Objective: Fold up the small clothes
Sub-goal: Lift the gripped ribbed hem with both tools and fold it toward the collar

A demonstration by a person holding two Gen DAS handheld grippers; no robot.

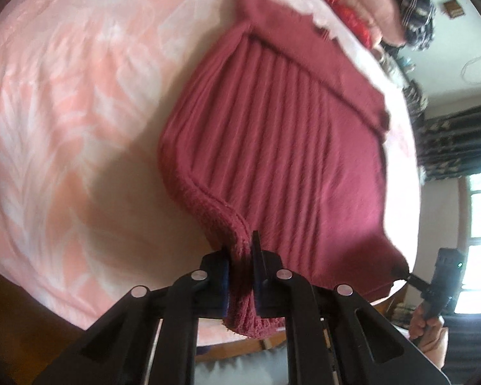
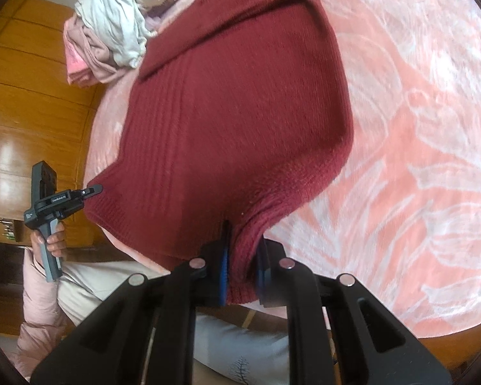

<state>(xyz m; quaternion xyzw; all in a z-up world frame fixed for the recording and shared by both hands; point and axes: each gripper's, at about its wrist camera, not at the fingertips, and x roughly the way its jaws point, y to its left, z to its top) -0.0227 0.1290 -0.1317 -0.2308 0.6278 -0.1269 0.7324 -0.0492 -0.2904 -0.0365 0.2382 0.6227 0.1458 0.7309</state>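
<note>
A dark red knitted sweater [image 1: 282, 134] lies on a pink patterned blanket [image 1: 73, 112], its near hem lifted. My left gripper [image 1: 242, 276] is shut on the hem's left corner. My right gripper [image 2: 243, 269] is shut on the other hem corner of the sweater [image 2: 234, 112]. In the left wrist view the right gripper [image 1: 400, 271] pinches the far hem corner at the right edge. In the right wrist view the left gripper [image 2: 94, 189] pinches the hem corner at the left. A sleeve is folded across the sweater's upper part.
The blanket [image 2: 417, 112] covers a bed. A pile of pale clothes [image 2: 112, 22] lies at the bed's far left by wooden panelling [image 2: 32, 96]. Red and dark clothes [image 1: 384, 9] are heaped beyond the sweater. A window [image 1: 477, 218] and curtain are at right.
</note>
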